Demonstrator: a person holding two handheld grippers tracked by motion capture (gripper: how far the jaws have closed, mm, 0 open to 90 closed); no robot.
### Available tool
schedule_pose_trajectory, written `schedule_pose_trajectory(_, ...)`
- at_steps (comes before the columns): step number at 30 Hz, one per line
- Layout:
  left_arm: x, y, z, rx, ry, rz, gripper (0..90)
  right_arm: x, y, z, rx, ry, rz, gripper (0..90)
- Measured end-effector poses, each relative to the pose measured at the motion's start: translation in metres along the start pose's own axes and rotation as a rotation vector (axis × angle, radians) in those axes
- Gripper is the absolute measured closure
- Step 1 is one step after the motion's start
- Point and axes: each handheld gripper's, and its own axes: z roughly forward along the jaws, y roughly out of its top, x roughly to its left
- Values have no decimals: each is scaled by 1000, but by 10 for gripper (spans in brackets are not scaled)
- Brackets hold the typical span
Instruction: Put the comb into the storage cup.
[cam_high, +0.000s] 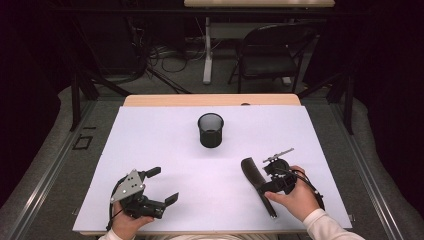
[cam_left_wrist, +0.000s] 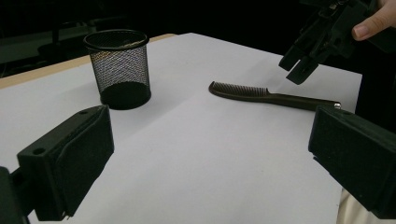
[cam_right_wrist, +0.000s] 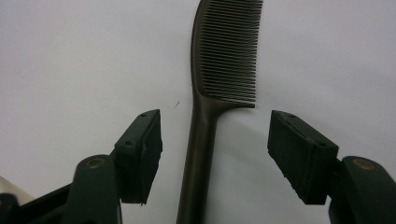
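Holding my right tongs (cam_right_wrist: 215, 154) above the dark comb (cam_right_wrist: 219, 84), I have the two black jaws spread on either side of its handle, one to each side with white surface showing in both gaps, so neither pad touches it. In the right gripper view the comb's handle runs up between the jaws and its teeth fan out at the top. In the high view my right tongs (cam_high: 274, 175) sit in my right hand (cam_high: 297, 200) near the front right of the tabletop (cam_high: 160, 145), and the comb (cam_high: 256, 180) lies flat just to the left of that hand, its toothed end pointing away from me.

My left tongs (cam_high: 162, 186) rest in my left hand (cam_high: 127, 222) at the front left, well apart from the comb, with jaws spread wide and nothing between them. In the left gripper view those jaws frame the scene, with the comb (cam_left_wrist: 271, 95) lying flat and my right tongs (cam_left_wrist: 303, 63) hanging just above its handle.

Farther out, a black mesh cup (cam_high: 210, 129) stands upright near the middle of the tabletop, apart from the comb. Beyond the tabletop's far edge a black folding chair (cam_high: 270, 50) stands on the floor.
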Motion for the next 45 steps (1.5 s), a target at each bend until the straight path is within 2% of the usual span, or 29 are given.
schedule_pose_trajectory(1,0,0,0,0,0,0,5,0,0,1,-6,-2,-1,352)
schedule_pose_trajectory(4,0,0,0,1,1,1,4,0,1,3,25,-7,-3,353)
schedule_pose_trajectory(9,1,0,1,6,-5,-1,4,-1,2,6,49,-8,-4,361)
schedule_pose_trajectory(13,1,-1,1,8,-5,-6,5,-2,5,9,91,-6,12,397)
schedule_pose_trajectory(19,1,-1,2,12,-6,-7,5,1,8,12,110,-3,20,441)
schedule_pose_trajectory(20,1,-1,2,12,-7,-9,5,3,10,11,163,-20,16,442)
schedule_pose_trajectory(22,1,-1,2,12,-6,-9,5,4,11,11,167,-22,18,452)
schedule_pose_trajectory(23,1,-1,2,12,-5,-9,5,6,10,15,128,-6,38,457)
schedule_pose_trajectory(24,1,-1,2,12,-6,-8,5,7,12,13,175,-20,37,461)
schedule_pose_trajectory(26,1,-1,1,12,-7,-9,5,9,15,13,261,-52,3,471)
schedule_pose_trajectory(27,1,-1,1,12,-7,-9,5,9,15,13,261,-52,3,471)
schedule_pose_trajectory(28,1,-1,2,13,-7,-8,5,10,12,20,193,-29,26,472)
schedule_pose_trajectory(29,1,-1,2,14,-7,-8,5,10,12,21,186,-22,37,472)
schedule_pose_trajectory(32,1,-1,2,15,-9,-8,5,9,12,24,195,-19,37,474)
schedule_pose_trajectory(35,1,-1,2,15,-12,-13,4,7,13,26,203,-39,40,515)
schedule_pose_trajectory(36,1,-1,2,16,-12,-13,5,7,12,28,173,-21,57,516)
schedule_pose_trajectory(37,1,-1,2,16,-12,-13,5,7,12,28,173,-21,57,516)
schedule_pose_trajectory(38,1,-1,2,17,-12,-13,5,6,14,27,204,-20,61,516)
schedule_pose_trajectory(39,1,-2,2,18,-13,-13,5,6,13,29,187,-16,68,516)
schedule_pose_trajectory(45,1,-2,2,18,-14,-14,5,4,14,30,213,-21,64,528)
